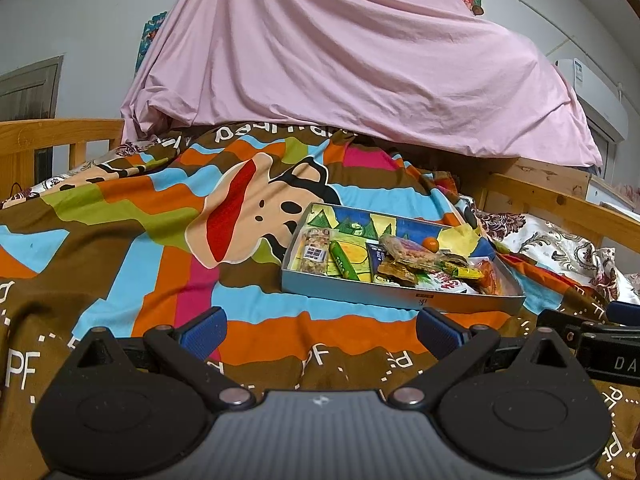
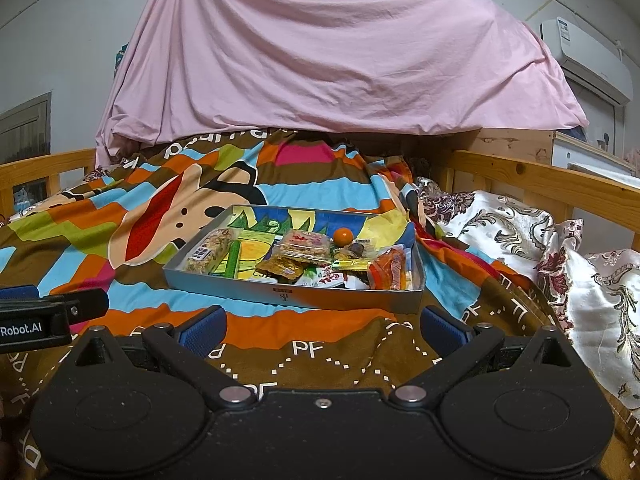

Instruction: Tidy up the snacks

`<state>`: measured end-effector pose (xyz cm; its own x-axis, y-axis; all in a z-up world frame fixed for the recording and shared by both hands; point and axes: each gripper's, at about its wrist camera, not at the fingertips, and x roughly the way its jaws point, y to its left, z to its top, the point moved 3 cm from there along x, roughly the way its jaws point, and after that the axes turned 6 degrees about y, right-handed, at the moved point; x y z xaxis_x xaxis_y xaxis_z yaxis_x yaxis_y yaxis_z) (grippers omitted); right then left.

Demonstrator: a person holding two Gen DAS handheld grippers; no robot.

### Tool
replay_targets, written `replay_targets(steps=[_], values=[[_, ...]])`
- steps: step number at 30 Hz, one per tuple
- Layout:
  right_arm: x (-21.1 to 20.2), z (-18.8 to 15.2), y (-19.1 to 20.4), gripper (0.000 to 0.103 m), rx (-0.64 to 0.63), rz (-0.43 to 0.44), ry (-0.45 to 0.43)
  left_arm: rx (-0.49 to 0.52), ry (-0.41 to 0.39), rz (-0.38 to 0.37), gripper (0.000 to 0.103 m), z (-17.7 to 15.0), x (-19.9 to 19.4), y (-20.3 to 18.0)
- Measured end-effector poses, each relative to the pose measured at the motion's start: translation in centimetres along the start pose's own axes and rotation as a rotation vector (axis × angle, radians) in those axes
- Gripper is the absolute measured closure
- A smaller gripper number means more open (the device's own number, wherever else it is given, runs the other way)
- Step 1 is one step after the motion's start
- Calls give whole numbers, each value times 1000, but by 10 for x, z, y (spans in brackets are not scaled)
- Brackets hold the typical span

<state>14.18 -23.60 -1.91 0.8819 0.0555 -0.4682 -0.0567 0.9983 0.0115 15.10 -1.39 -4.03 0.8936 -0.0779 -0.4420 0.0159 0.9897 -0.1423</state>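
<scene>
A shallow grey box lies on the colourful bedspread. At its left end lie a grain bar and a green stick pack. A heap of snack packets and a small orange ball fill the right part. My left gripper is open, low over the bedspread in front of the box. My right gripper is open too, just short of the box's near wall. Neither holds anything.
A pink sheet drapes over something behind the bed. Wooden rails run along both sides. A floral cream quilt lies on the right. An air conditioner hangs on the right wall.
</scene>
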Motion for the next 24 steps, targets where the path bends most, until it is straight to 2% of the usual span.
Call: replay_targets(steps=[24], values=[[0,0,2,1,-4,3,4,0,3,1,0,-1,1,1]])
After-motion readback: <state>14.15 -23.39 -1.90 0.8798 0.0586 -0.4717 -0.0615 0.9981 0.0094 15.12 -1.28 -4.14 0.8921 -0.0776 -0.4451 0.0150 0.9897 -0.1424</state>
